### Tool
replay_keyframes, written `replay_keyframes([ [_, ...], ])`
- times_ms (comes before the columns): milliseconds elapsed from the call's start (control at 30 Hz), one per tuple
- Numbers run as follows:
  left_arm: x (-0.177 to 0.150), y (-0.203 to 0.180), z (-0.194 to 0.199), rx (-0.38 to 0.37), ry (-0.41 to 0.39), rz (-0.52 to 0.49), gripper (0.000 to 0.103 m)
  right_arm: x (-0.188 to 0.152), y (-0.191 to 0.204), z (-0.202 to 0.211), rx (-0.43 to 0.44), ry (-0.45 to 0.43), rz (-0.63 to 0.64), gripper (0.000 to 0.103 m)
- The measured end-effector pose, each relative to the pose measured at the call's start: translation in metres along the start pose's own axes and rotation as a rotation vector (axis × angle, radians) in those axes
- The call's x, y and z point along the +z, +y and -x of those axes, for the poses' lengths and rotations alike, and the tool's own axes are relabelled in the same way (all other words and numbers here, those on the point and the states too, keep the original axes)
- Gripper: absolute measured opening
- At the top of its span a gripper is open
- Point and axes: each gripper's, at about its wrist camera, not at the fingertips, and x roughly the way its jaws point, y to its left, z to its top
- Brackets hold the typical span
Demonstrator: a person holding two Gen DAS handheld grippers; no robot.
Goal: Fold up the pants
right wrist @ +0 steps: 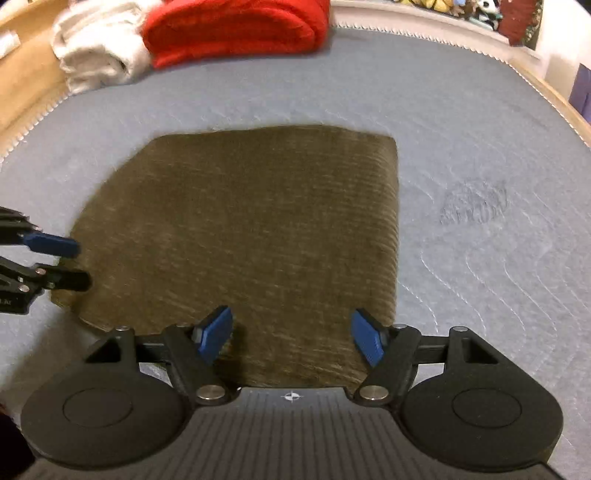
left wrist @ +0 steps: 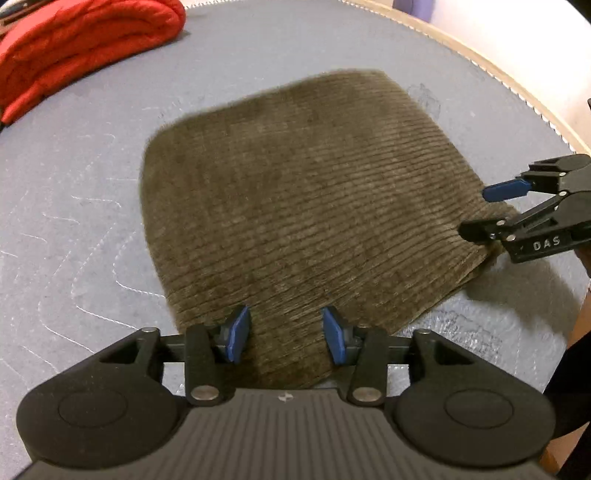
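Observation:
The olive-brown corduroy pants (left wrist: 295, 206) lie folded into a flat squarish pad on the grey-blue quilted mattress (left wrist: 92, 221). They also show in the right wrist view (right wrist: 251, 229). My left gripper (left wrist: 286, 334) is open and empty, with its blue pads just over the pad's near edge. It shows at the left edge of the right wrist view (right wrist: 79, 264). My right gripper (right wrist: 291, 338) is open and empty over another near edge of the pants. It shows at the right of the left wrist view (left wrist: 476, 212), at the pad's corner.
A folded red blanket (left wrist: 81, 48) lies at the far end of the mattress and shows in the right wrist view (right wrist: 236, 29), next to a rolled white cloth (right wrist: 96, 55). A wooden bed frame (left wrist: 517, 88) runs along the mattress edge.

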Motion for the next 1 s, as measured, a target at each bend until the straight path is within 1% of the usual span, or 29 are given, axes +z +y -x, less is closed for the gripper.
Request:
replay_keyframes([
  [67, 0.004, -0.003, 0.015, 0.012, -0.043, 0.011, 0.051, 0.0, 0.004, 0.002, -0.017, -0.02, 0.009, 0.073],
  [100, 0.006, -0.003, 0.025, 0.002, -0.086, 0.041, 0.057, 0.003, 0.005, 0.011, -0.021, -0.046, -0.004, 0.073],
  [133, 0.007, -0.004, 0.037, -0.008, -0.134, 0.072, 0.063, 0.003, 0.007, 0.025, -0.01, -0.103, -0.027, 0.073],
  [167, 0.009, -0.005, 0.05, -0.007, -0.181, 0.098, 0.078, 0.004, 0.007, 0.039, -0.001, -0.156, -0.055, 0.075],
  [200, 0.009, -0.008, 0.062, 0.021, -0.227, 0.126, 0.089, 0.004, 0.007, 0.053, 0.0, -0.204, -0.085, 0.082],
  [233, 0.011, -0.012, 0.074, 0.068, -0.267, 0.152, 0.092, 0.005, 0.008, 0.066, -0.002, -0.25, -0.111, 0.087],
  [267, 0.01, -0.018, 0.086, 0.119, -0.306, 0.177, 0.095, 0.005, 0.009, 0.08, -0.008, -0.3, -0.137, 0.097],
  [300, 0.009, -0.027, 0.096, 0.166, -0.337, 0.203, 0.097, 0.005, 0.011, 0.094, -0.019, -0.342, -0.157, 0.102],
  [333, 0.007, -0.034, 0.104, 0.19, -0.355, 0.222, 0.097, 0.002, 0.015, 0.106, -0.027, -0.376, -0.168, 0.102],
  [367, 0.003, -0.04, 0.11, 0.197, -0.363, 0.236, 0.101, 0.0, 0.018, 0.118, -0.032, -0.413, -0.174, 0.102],
  [400, 0.001, -0.04, 0.116, 0.187, -0.37, 0.258, 0.103, -0.002, 0.018, 0.126, -0.032, -0.447, -0.176, 0.102],
  [467, -0.009, -0.044, 0.117, 0.157, -0.376, 0.308, 0.103, -0.01, 0.016, 0.137, -0.032, -0.515, -0.176, 0.102],
  [500, -0.015, -0.045, 0.114, 0.14, -0.378, 0.324, 0.103, -0.014, 0.017, 0.139, -0.038, -0.533, -0.179, 0.102],
  [533, -0.02, -0.047, 0.11, 0.137, -0.375, 0.334, 0.103, -0.015, 0.013, 0.135, -0.046, -0.534, -0.184, 0.102],
  [567, -0.024, -0.047, 0.103, 0.158, -0.338, 0.343, 0.103, -0.016, 0.014, 0.131, -0.051, -0.526, -0.186, 0.102],
  [600, -0.021, -0.045, 0.092, 0.185, -0.265, 0.365, 0.103, -0.018, 0.016, 0.127, -0.053, -0.509, -0.184, 0.102],
  [633, -0.019, -0.046, 0.088, 0.172, -0.231, 0.38, 0.103, -0.018, 0.018, 0.121, -0.053, -0.48, -0.175, 0.102],
  [667, -0.019, -0.045, 0.088, 0.14, -0.245, 0.38, 0.103, -0.019, 0.022, 0.116, -0.052, -0.45, -0.164, 0.102],
  [700, -0.018, -0.045, 0.088, 0.148, -0.26, 0.367, 0.103, -0.02, 0.025, 0.111, -0.051, -0.426, -0.154, 0.102],
  [733, -0.015, -0.046, 0.086, 0.191, -0.258, 0.35, 0.103, -0.022, 0.031, 0.105, -0.05, -0.407, -0.148, 0.102],
  [767, -0.013, -0.047, 0.083, 0.218, -0.253, 0.343, 0.103, -0.023, 0.033, 0.103, -0.048, -0.394, -0.144, 0.102],
  [800, -0.011, -0.046, 0.08, 0.224, -0.244, 0.347, 0.103, -0.024, 0.035, 0.102, -0.043, -0.381, -0.138, 0.102],
  [867, -0.007, -0.041, 0.074, 0.194, -0.221, 0.376, 0.103, -0.022, 0.037, 0.102, -0.038, -0.368, -0.132, 0.102],
  [1000, -0.007, -0.036, 0.068, 0.185, -0.199, 0.399, 0.103, -0.018, 0.037, 0.105, -0.037, -0.356, -0.158, 0.102],
])
